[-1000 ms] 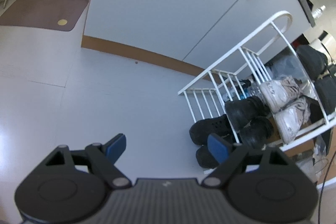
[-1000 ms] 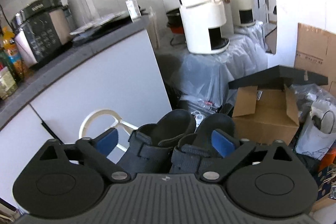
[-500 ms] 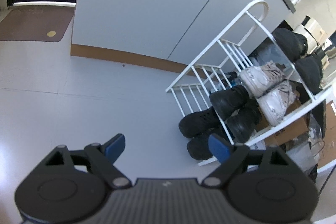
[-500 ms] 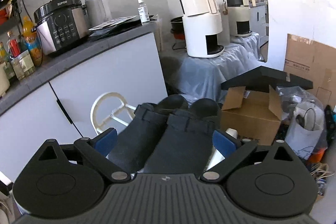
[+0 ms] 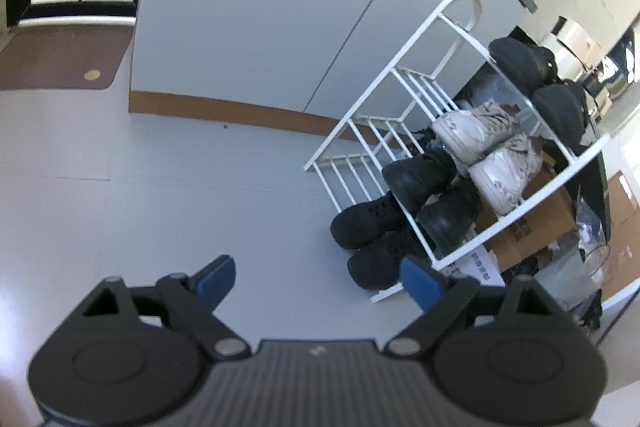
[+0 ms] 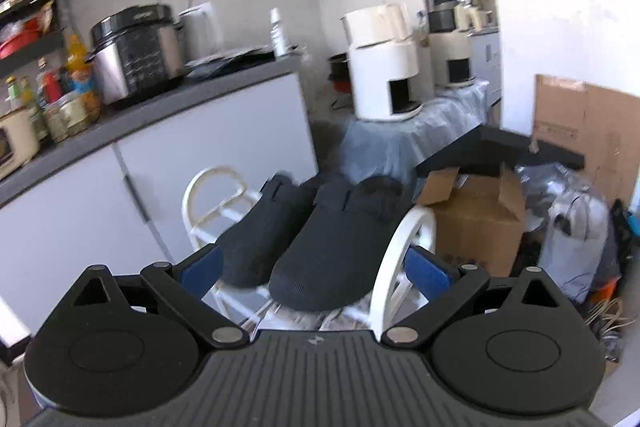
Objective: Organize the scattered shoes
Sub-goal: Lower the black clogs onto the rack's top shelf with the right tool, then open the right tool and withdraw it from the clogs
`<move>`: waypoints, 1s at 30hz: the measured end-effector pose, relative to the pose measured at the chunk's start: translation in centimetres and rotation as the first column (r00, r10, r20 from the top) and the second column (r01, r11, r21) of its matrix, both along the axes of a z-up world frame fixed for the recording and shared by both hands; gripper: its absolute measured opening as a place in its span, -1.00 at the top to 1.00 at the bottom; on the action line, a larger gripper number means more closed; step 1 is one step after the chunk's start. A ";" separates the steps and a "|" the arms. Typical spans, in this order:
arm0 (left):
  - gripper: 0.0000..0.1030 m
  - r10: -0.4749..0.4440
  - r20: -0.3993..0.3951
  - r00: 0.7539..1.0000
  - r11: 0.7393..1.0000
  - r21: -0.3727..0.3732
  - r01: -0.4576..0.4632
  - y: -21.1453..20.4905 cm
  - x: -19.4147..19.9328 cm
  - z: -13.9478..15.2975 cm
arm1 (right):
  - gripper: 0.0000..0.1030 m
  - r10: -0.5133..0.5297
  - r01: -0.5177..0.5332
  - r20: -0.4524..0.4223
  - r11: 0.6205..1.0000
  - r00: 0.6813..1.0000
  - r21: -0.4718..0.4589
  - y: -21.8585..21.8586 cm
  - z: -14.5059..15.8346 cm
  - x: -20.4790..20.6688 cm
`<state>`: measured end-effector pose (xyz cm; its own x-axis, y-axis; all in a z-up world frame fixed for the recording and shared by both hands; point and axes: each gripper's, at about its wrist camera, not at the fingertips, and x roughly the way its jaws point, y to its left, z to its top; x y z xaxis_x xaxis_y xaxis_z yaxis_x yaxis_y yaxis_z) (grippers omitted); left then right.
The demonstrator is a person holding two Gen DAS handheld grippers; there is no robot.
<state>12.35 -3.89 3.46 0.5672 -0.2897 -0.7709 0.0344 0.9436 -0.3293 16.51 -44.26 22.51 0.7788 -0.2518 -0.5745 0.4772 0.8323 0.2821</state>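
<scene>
The left gripper (image 5: 316, 277) hung over bare floor (image 5: 160, 195), jaws opening on nothing. The right gripper (image 6: 316, 269) stood apart and empty. Beyond, 2 black slippers (image 6: 320, 247) sat paired on the white rack (image 5: 400, 95), probably for tidiness.

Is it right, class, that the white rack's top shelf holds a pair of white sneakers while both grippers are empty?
No. The left wrist view shows dark slip-on shoes on the white rack's top shelf; the white sneakers sit one shelf lower. Both grippers are empty.
</scene>
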 end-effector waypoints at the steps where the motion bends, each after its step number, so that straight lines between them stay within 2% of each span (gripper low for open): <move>1: -0.84 -0.006 0.010 1.000 1.000 0.010 0.006 -0.1 -0.2 0.1 | -0.95 0.009 -0.009 -0.015 1.000 1.000 0.006 0.3 -0.6 -0.3; 5: -0.87 -0.027 0.051 0.998 0.998 0.052 0.024 -1.0 -1.0 0.8 | -0.99 0.020 -0.020 0.006 1.000 1.000 0.020 1.6 -2.3 -2.0; 7: -1.00 -0.042 0.072 0.997 0.998 0.058 0.038 -1.4 -1.4 1.1 | -1.00 0.051 -0.051 0.005 0.998 0.999 0.020 2.3 -2.9 -2.5; 8: -0.99 -0.055 0.080 0.995 0.997 0.059 0.050 -1.6 -1.5 1.3 | -1.00 0.068 -0.068 0.003 0.998 0.998 0.017 2.7 -3.2 -2.7; 16: -0.99 -0.116 0.068 0.991 0.988 0.111 0.108 -2.9 -1.6 0.9 | -1.00 0.170 -0.171 -0.020 0.983 0.985 -0.064 5.9 -7.3 -4.3; 21: -1.00 -0.111 0.061 0.992 0.986 0.131 0.102 -3.2 -1.5 0.7 | -1.00 0.200 -0.202 -0.038 0.976 0.979 -0.076 6.8 -12.4 -4.8; 26: -1.00 -0.103 0.044 0.994 0.982 0.163 0.095 -3.8 -1.3 0.4 | -1.00 0.220 -0.229 -0.081 0.964 0.972 -0.134 7.6 -18.1 -5.1; 27: -1.00 -0.096 0.040 0.995 0.983 0.163 0.088 -3.8 -1.3 0.3 | -1.00 0.219 -0.230 -0.100 0.966 0.971 -0.120 7.7 -19.0 -5.1; 29: -1.00 -0.075 0.034 0.997 0.983 0.170 0.068 -3.6 -1.1 0.1 | -1.00 0.231 -0.237 -0.147 0.971 0.962 -0.025 7.6 -19.7 -4.7; 30: -1.00 -0.063 0.033 0.997 0.982 0.179 0.057 -3.5 -1.0 -0.1 | -1.00 0.248 -0.249 -0.126 0.968 0.960 0.009 7.7 -19.8 -4.6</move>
<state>11.35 -7.38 3.38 0.5833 -0.1841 -0.7911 0.1021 0.9829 -0.1535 11.91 -36.55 2.72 0.7393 -0.0635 -0.6703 0.2859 0.9309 0.2272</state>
